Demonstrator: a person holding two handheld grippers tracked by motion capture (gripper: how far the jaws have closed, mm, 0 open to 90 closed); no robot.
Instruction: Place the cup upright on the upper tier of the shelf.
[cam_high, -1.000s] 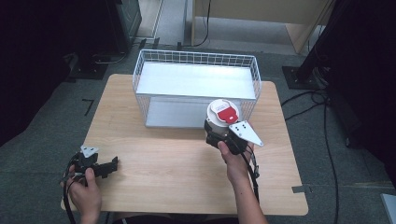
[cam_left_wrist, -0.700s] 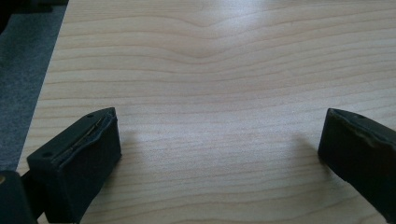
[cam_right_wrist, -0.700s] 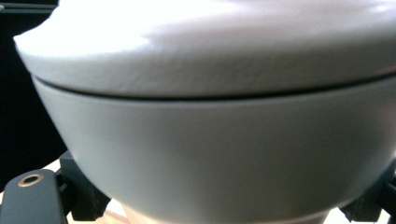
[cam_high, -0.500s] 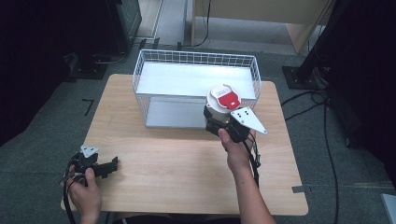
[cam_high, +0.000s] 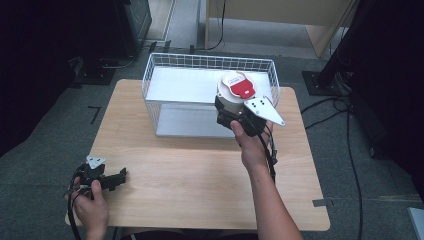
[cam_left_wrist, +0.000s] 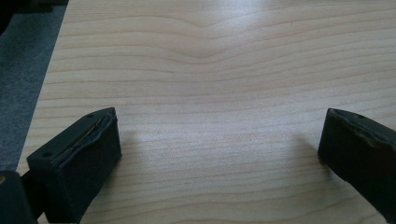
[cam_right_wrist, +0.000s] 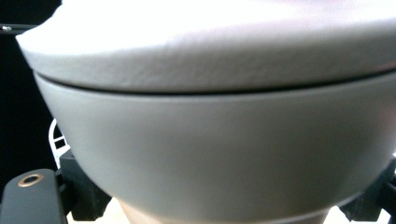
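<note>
A grey round container with a white lid and red label (cam_high: 235, 90) is held up over the near right rim of the white wire basket (cam_high: 165, 62). My right gripper (cam_high: 227, 112) is shut on the container's lower body. Up close in the right gripper view, the container's grey wall (cam_right_wrist: 224, 154) and white lid (cam_right_wrist: 210, 51) sit between the jaws. My left gripper (cam_high: 117, 179) rests on the wooden table (cam_high: 190, 180) at the near left corner. Its jaws stand wide apart, open over bare wood (cam_left_wrist: 219, 126).
The wire basket stands at the back middle of the table, its white floor bare. Grey carpet surrounds the table. Black stands and cables lie on the floor at the right and back left. A wooden cabinet stands behind.
My right gripper has lifted the container up and away from me, from the table in front of the basket to above the basket's near right rim. The left gripper has stayed put.
</note>
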